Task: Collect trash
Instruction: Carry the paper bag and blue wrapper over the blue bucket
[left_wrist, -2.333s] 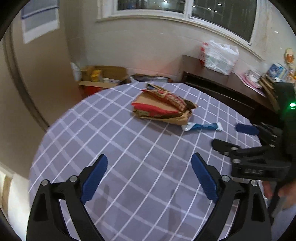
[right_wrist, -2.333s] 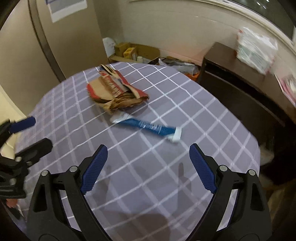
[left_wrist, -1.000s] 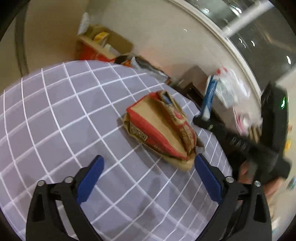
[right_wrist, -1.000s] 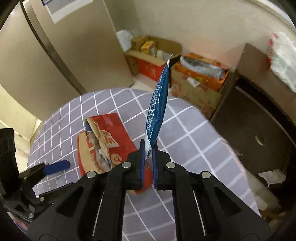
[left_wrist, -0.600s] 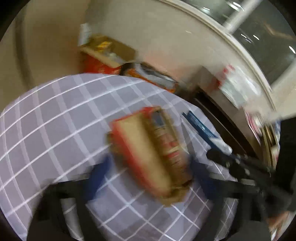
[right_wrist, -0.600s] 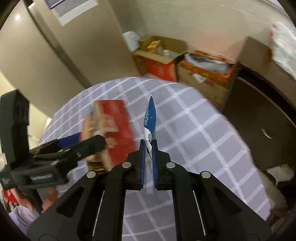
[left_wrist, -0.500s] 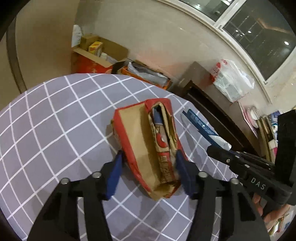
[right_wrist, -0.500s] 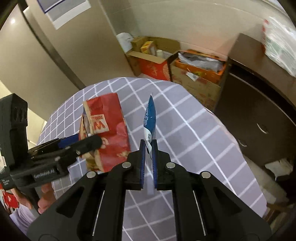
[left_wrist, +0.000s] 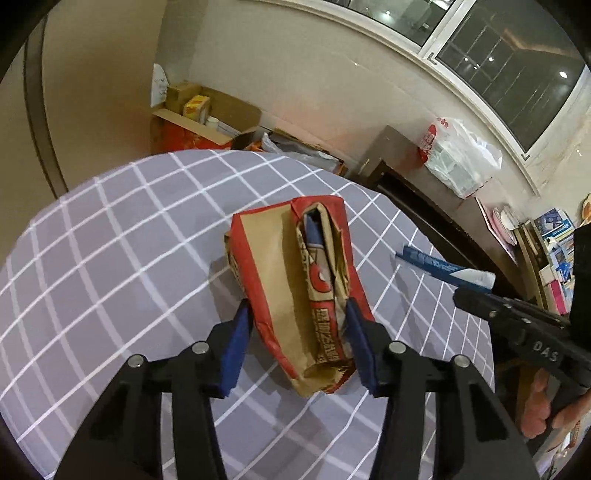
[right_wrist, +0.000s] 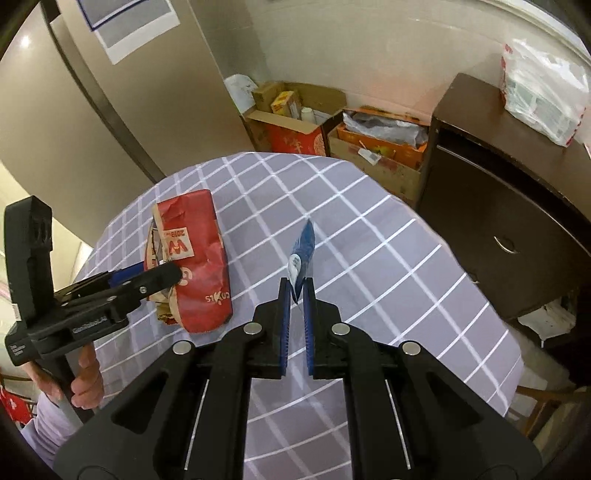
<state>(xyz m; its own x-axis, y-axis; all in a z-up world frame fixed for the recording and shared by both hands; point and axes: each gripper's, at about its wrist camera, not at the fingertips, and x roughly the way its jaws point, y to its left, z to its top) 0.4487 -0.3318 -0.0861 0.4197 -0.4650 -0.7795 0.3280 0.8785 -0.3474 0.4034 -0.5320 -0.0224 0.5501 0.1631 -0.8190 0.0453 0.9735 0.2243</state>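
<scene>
A beige-walled room with a dark window high on the far right holds a round table under a grey cloth with white checks. Beyond its far edge, open cardboard boxes sit on the floor, and a dark wooden cabinet to the right carries a white plastic bag. On the table, left of centre, a crumpled red and brown paper bag is tipped up on its side, mouth toward the far side. The left gripper straddles its near end, blue pads pressing both flanks, the jaws closing on it. To its right, above the cloth, the right gripper has its jaws pinched tight on a blue and white wrapper, which sticks out beyond the fingertips.
</scene>
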